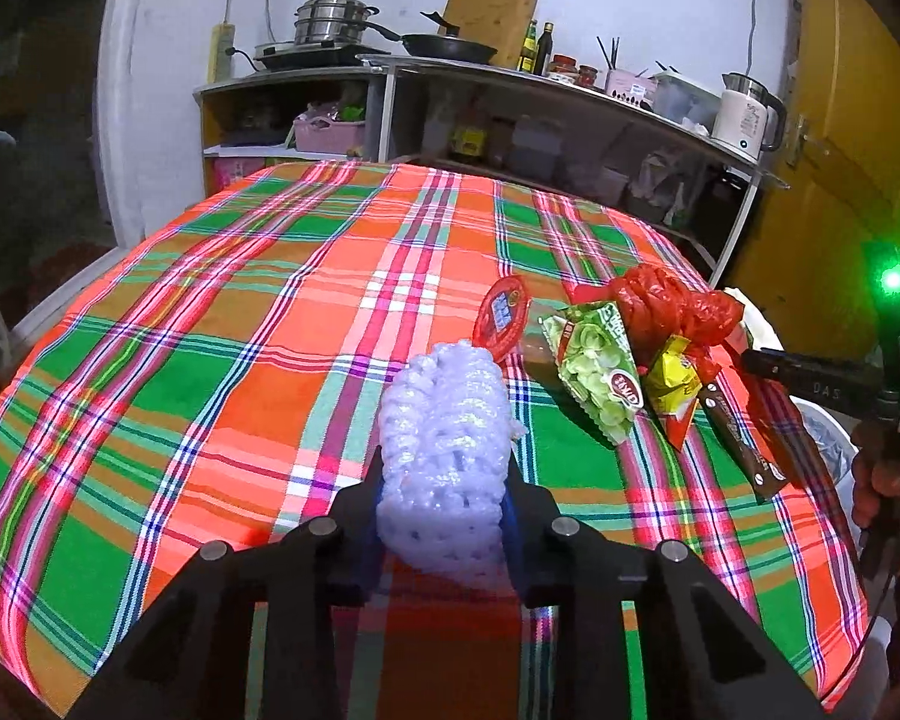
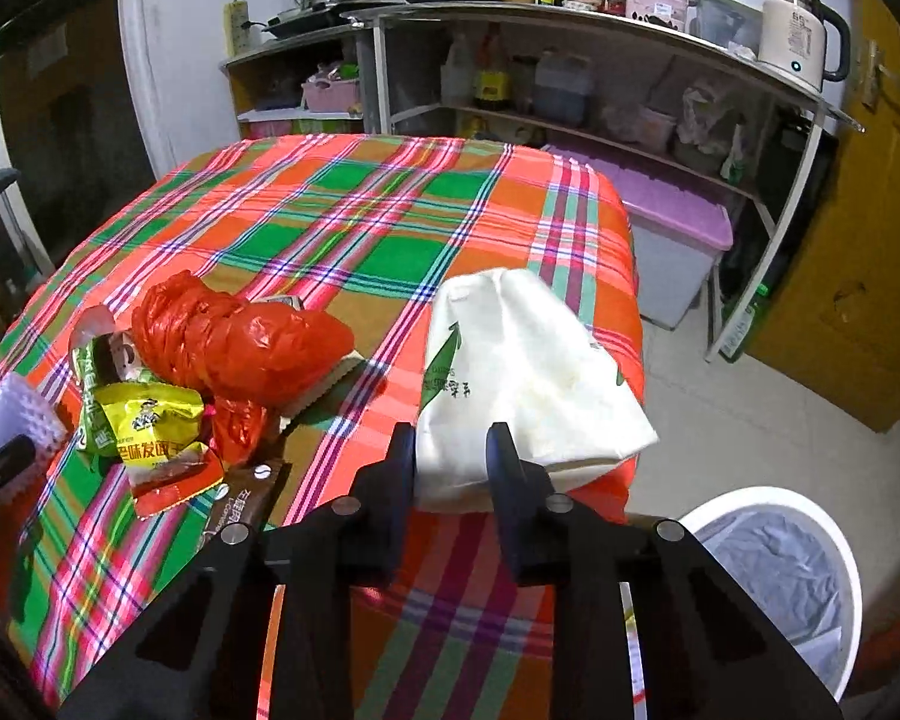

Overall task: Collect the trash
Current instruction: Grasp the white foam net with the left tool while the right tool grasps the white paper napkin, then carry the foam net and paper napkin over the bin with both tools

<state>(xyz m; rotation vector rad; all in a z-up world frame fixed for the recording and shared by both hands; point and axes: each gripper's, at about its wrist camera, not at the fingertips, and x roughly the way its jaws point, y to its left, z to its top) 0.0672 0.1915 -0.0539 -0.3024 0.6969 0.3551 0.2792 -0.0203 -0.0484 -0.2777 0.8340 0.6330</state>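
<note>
My left gripper [image 1: 447, 471] is shut on a pale lavender foam net sleeve [image 1: 444, 420], held just above the plaid tablecloth [image 1: 210, 330]. To its right lies a pile of litter: a red round lid [image 1: 501, 315], a green snack wrapper [image 1: 594, 372], a yellow wrapper [image 1: 672, 387], a brown wrapper [image 1: 750, 450] and a crumpled red plastic bag [image 1: 666, 306]. In the right wrist view my right gripper [image 2: 452, 450] is shut on the near edge of a white bag [image 2: 534, 360] at the table's right corner. The red plastic bag [image 2: 240, 342] and the yellow wrapper [image 2: 150, 420] lie to its left.
A white bin with a grey liner [image 2: 774, 564] stands on the floor beside the table's right corner. Behind the table a metal shelf unit [image 2: 570, 18] carries pans, bottles and a kettle [image 2: 798, 30]. A lidded purple storage box [image 2: 672, 222] sits on the floor.
</note>
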